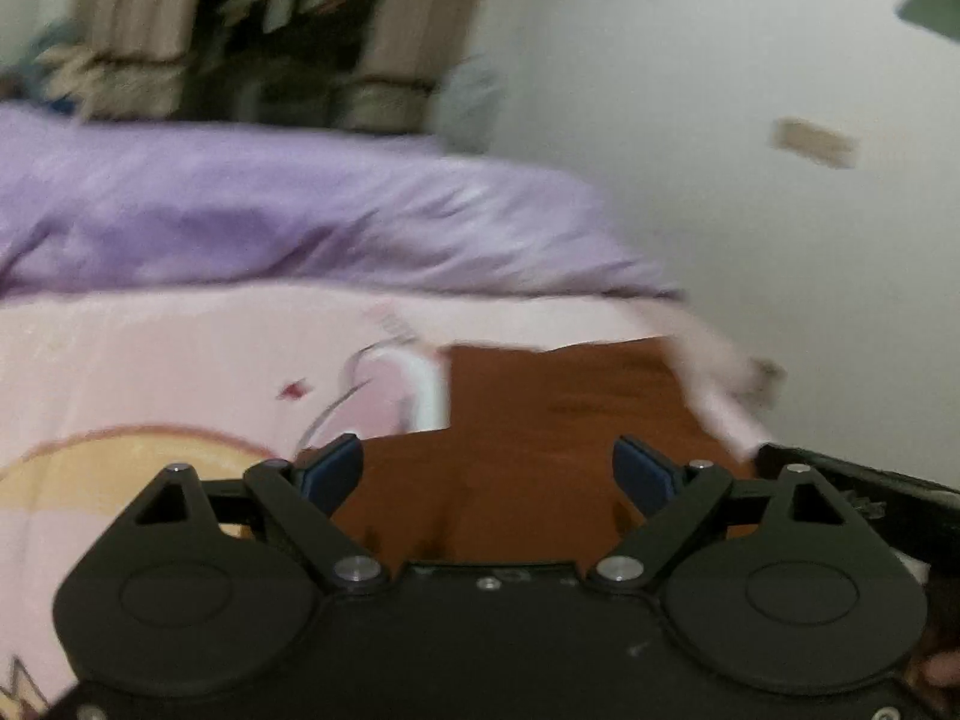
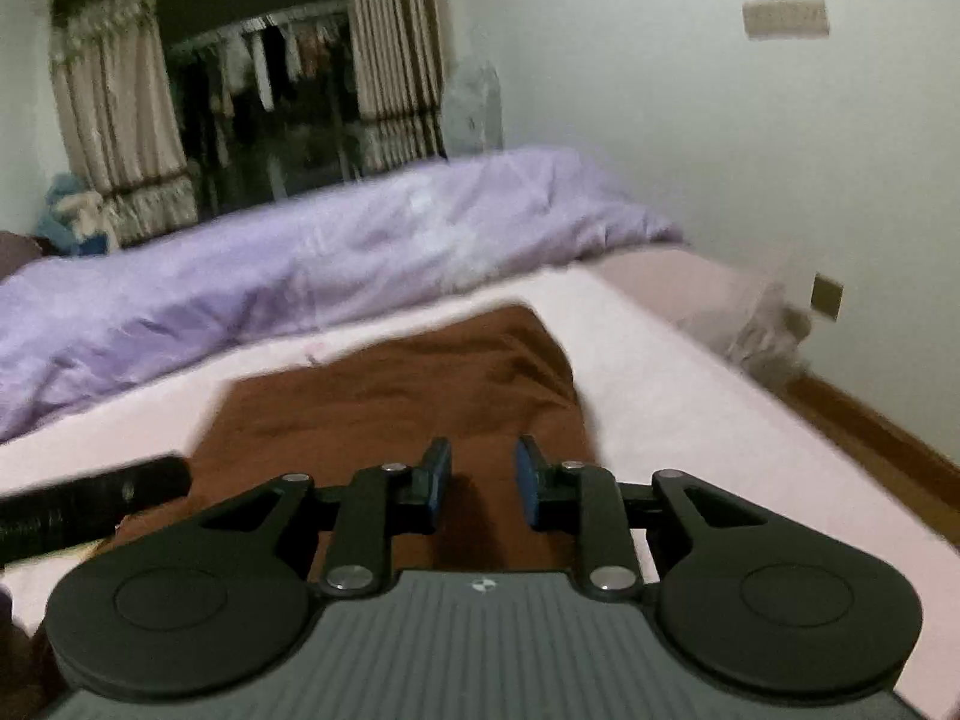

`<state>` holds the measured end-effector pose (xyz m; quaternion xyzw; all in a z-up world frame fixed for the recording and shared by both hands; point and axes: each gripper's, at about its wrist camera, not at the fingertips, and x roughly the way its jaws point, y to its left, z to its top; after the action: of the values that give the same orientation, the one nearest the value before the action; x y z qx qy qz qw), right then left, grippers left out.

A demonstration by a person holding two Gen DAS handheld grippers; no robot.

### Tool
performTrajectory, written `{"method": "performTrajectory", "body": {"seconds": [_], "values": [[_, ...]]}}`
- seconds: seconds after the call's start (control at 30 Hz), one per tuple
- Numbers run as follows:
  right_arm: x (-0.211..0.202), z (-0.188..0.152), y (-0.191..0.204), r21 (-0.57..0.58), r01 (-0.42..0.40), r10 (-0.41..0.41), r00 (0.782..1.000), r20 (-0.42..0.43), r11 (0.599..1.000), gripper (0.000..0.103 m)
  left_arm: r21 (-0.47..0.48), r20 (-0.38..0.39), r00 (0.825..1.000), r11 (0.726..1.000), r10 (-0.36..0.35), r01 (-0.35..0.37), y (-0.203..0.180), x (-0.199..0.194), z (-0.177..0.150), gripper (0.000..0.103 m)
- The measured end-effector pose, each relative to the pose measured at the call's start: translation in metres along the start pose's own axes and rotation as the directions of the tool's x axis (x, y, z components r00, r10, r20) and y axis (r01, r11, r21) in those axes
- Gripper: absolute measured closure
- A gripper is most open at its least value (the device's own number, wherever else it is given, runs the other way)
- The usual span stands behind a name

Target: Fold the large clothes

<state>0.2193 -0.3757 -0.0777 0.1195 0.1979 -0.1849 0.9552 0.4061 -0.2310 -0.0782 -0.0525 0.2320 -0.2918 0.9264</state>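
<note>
Brown garment (image 2: 396, 396) lies spread on the pink bed sheet (image 2: 690, 396), near the bed's front edge and toward its right side — looks soft, limp and light, likely to sag and drag, so best pinched at a hem or corner rather than mid-panel. Left gripper (image 1: 487, 468) hovers over it with fingers wide and empty; right gripper (image 2: 483, 480) has a narrower gap, also holding nothing. Purple duvet (image 2: 300, 264) is bunched along the bed's far edge — curtains (image 2: 120, 102) and white wall (image 2: 660, 90) behind.
</note>
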Motion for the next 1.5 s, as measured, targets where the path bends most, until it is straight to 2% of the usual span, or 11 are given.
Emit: {"method": "performTrajectory", "body": {"seconds": [0.1,0.23,0.37,0.53,0.7,0.83,0.9,0.97,1.0,1.1,1.5], "values": [[-0.017,-0.017,-0.002,0.033,-0.03,0.031,0.999,-0.041,0.999,0.073,0.097,-0.011,1.0,0.995,-0.004,0.005,-0.016,-0.025,-0.015,0.009],[0.018,-0.05,0.0,0.009,-0.018,0.019,0.987,-0.159,1.0,0.074,0.119,-0.243,0.962,0.988,0.124,-0.097,-0.008,0.014,-0.063,0.0],[-0.007,-0.039,0.014,-0.035,0.048,-0.052,0.991,-0.125,0.998,0.074,0.047,-0.154,0.986,0.997,0.071,-0.064,-0.003,-0.007,-0.061,0.001],[-0.051,-0.027,0.017,-0.026,0.03,-0.033,0.993,-0.11,0.999,0.072,0.111,-0.066,0.996,0.992,0.059,-0.052,-0.021,-0.064,-0.05,0.001],[-0.02,-0.051,0.008,-0.006,0.029,-0.03,0.969,-0.244,1.0,0.072,0.185,-0.174,0.963,0.967,0.207,-0.175,-0.014,-0.049,-0.075,0.0],[-0.019,-0.062,0.004,0.011,0.026,-0.023,0.981,-0.195,1.0,0.071,0.212,-0.147,0.961,0.957,0.234,-0.2,-0.024,-0.044,-0.086,0.0],[-0.035,-0.056,0.008,-0.002,0.035,-0.035,0.982,-0.183,0.999,0.064,0.2,-0.151,0.963,0.961,0.224,-0.193,-0.03,-0.061,-0.079,0.0],[-0.052,-0.054,0.013,-0.022,0.06,-0.064,0.978,-0.199,0.998,0.031,0.2,-0.172,0.964,0.965,0.204,-0.168,-0.034,-0.075,-0.075,0.0],[-0.062,-0.054,0.016,-0.034,0.077,-0.083,0.977,-0.198,0.996,0.026,0.224,-0.194,0.955,0.958,0.224,-0.179,-0.039,-0.083,-0.074,0.0],[-0.089,-0.057,0.02,-0.069,0.104,-0.115,0.976,-0.182,0.992,0.025,0.295,-0.2,0.928,0.923,0.314,-0.248,-0.055,-0.11,-0.077,0.0],[-0.154,-0.084,0.015,-0.04,0.072,-0.077,0.985,-0.153,0.997,0.017,0.241,-0.13,0.949,0.938,0.286,-0.25,-0.08,-0.2,-0.1,0.0]]}}
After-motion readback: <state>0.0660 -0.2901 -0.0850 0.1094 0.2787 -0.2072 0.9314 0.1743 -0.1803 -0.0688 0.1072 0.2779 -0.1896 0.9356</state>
